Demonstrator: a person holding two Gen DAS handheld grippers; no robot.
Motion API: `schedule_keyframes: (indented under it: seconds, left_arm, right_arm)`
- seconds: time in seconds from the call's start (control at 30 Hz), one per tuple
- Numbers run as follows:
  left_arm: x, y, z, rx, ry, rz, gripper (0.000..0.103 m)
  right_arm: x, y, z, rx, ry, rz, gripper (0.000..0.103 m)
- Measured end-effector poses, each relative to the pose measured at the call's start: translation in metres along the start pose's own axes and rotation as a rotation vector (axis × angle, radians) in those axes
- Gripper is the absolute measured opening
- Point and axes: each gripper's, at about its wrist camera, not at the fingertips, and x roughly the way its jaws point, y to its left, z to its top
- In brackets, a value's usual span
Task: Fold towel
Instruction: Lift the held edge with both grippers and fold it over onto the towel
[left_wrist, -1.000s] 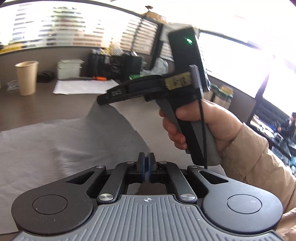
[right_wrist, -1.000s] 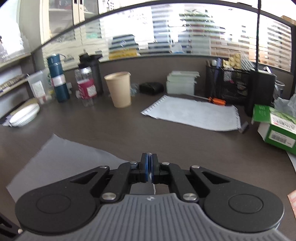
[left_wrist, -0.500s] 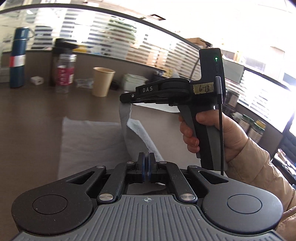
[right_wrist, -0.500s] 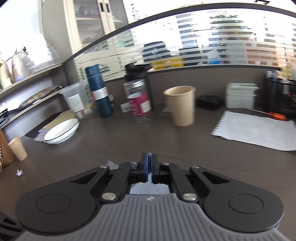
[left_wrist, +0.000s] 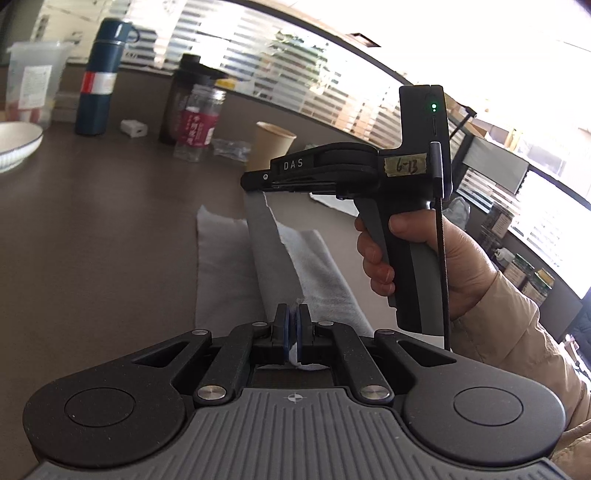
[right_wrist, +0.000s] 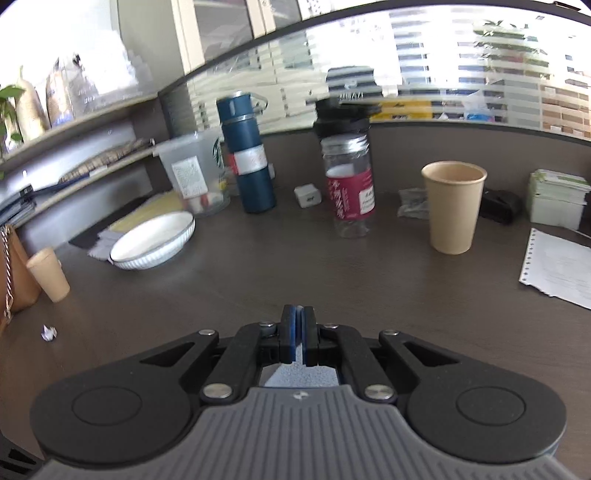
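Mid-fold: towel lifted by one edge off the desk, far half still flat at 12 o'clock. Left gripper pinched tight on towel cloth; right gripper likewise clamped on another corner, held higher at 1 o'clock. Laying over and flattening still left. Paper cup, labelled jar and bowl well beyond, likely no obstacle.

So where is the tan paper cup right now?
In the right wrist view the tan paper cup stands upright on the dark desk, right of the red-label bottle and left of the lined paper sheet.
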Motion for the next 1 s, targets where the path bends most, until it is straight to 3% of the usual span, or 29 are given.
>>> schedule_keyframes:
  seconds: [0.57,1.0]
  left_arm:
    - [0.002,0.029,-0.001,-0.106,0.034,0.032,0.008]
    - [-0.003,0.029,-0.002,-0.109,0.031,0.025,0.008]
  right_arm:
    - [0.040,0.009,-0.010,0.003,0.090,0.006,0.004]
    - [0.033,0.019,0.001,-0.003,0.040,0.049,0.004]
